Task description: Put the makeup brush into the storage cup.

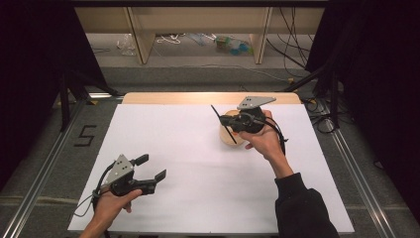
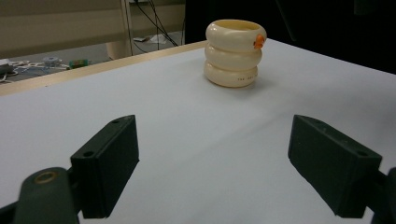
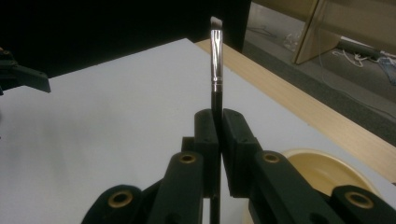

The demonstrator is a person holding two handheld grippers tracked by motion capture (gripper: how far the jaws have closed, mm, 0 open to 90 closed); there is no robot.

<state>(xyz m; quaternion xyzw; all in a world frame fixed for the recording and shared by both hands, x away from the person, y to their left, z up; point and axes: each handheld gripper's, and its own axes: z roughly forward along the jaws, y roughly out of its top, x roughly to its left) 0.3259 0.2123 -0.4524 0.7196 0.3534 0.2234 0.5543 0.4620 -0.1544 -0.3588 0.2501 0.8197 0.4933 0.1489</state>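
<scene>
Item 1, right gripper (image 1: pixel 229 120): I see it right of centre in the high view, held above the cream holder. Its jaws are pressed together on a thin black brush (image 3: pixel 216 70). In the right gripper view the brush stands up the middle of the frame, silver collar and pale slanted bristles at top centre; its lower handle is hidden between the pads and cut off at the bottom edge. In the high view the brush (image 1: pixel 223 124) is only a thin dark line, bristles too small to make out.

Item 2, cream holder (image 2: pixel 233 52): three stacked rounded rings with an orange mark on the top rim, standing upright at upper centre of the left gripper view. In the high view the holder (image 1: pixel 229 138) is largely covered by my right hand (image 1: pixel 266 139) and the gripper. Small print on its lowest ring is unreadable.

Item 3, left gripper (image 1: pixel 151 169): lower left of the high view, jaws spread wide, nothing between them, well apart from the holder.

Item 4, white table (image 1: pixel 188 163): near edge cut off by the frame bottom.
</scene>
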